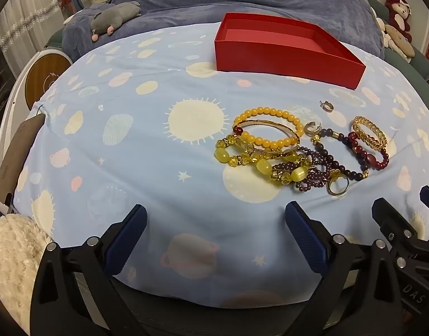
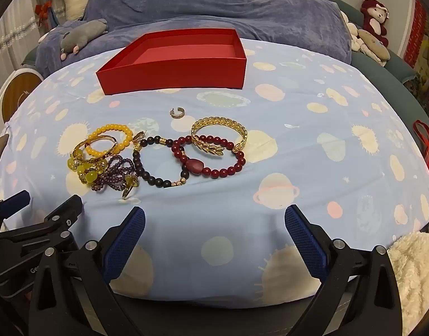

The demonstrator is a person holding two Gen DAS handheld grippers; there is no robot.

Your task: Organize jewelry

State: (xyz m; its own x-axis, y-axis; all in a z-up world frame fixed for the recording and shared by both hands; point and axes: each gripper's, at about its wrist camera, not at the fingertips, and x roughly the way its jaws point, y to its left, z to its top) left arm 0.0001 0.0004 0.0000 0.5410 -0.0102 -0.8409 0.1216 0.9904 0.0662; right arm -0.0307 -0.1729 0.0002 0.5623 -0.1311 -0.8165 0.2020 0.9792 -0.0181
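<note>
A pile of jewelry lies on the blue planet-print cloth [image 1: 147, 168]: a yellow bead bracelet [image 1: 270, 127], a gold bangle [image 1: 273, 151], a purple bead strand [image 2: 116, 176], a dark bead bracelet [image 2: 155, 165], a red bead bracelet [image 2: 214, 156], a gold leaf cuff [image 2: 222, 134], a gold ring [image 1: 337, 186] and a small ear cuff [image 2: 177, 113]. An empty red box [image 2: 180, 70] stands behind them. My left gripper [image 1: 215, 238] is open, near and left of the pile. My right gripper [image 2: 214, 240] is open, near and right of it. Nothing sits between either pair of fingers.
A blue blanket [image 2: 214, 2] with a grey plush toy [image 1: 113, 16] lies behind the box. Plush toys [image 2: 374, 19] sit at the far right. White fluffy fabric [image 2: 413, 274] lies at the near edge. A round wooden-faced device [image 1: 44, 78] stands at the left.
</note>
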